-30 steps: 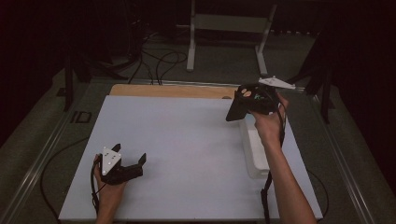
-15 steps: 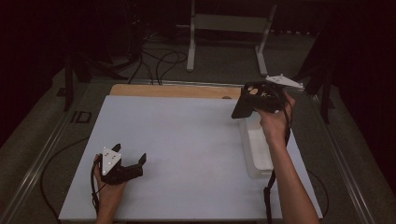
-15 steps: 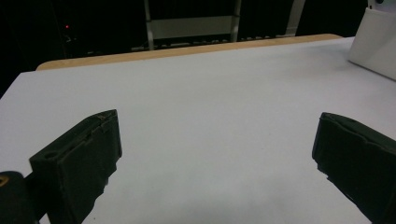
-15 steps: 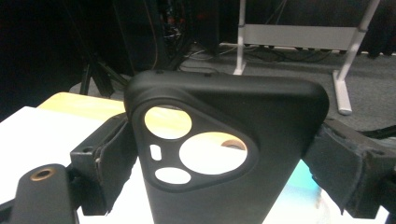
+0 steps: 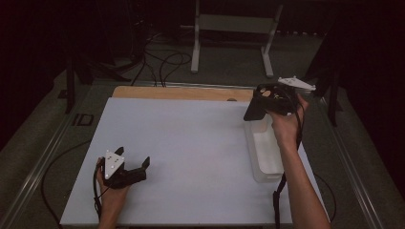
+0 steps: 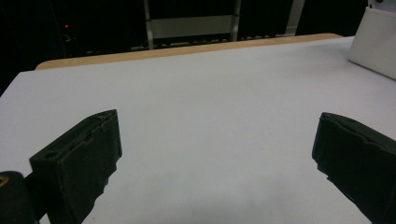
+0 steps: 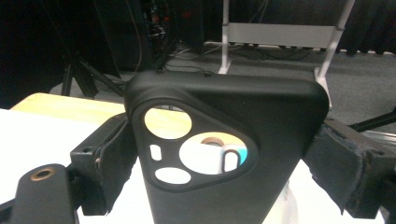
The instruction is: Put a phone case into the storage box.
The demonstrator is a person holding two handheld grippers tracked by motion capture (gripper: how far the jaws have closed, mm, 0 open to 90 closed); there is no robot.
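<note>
Holding phone case (image 7: 224, 154) clamped between right hand-held gripper (image 7: 219, 158) jaws; above tray (image 5: 265, 152)

no readable text, labels, brands, numbers or signs anywhere

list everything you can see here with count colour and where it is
phone case: 1, black, with camera cut-outs, clamped between the right gripper's jaws, held above the bin's far end
bin: 1, clear plastic, at the table's right side
table: 1, white top with a wooden far edge
metal frame: 1, pale grey, on the floor beyond the table
cables: several, black, on the floor beyond the table
left gripper: 1, black, jaws wide apart, low at the near left of the table
right gripper: 1, black, raised at far right
forearms: 2, entering from the bottom edge
</note>
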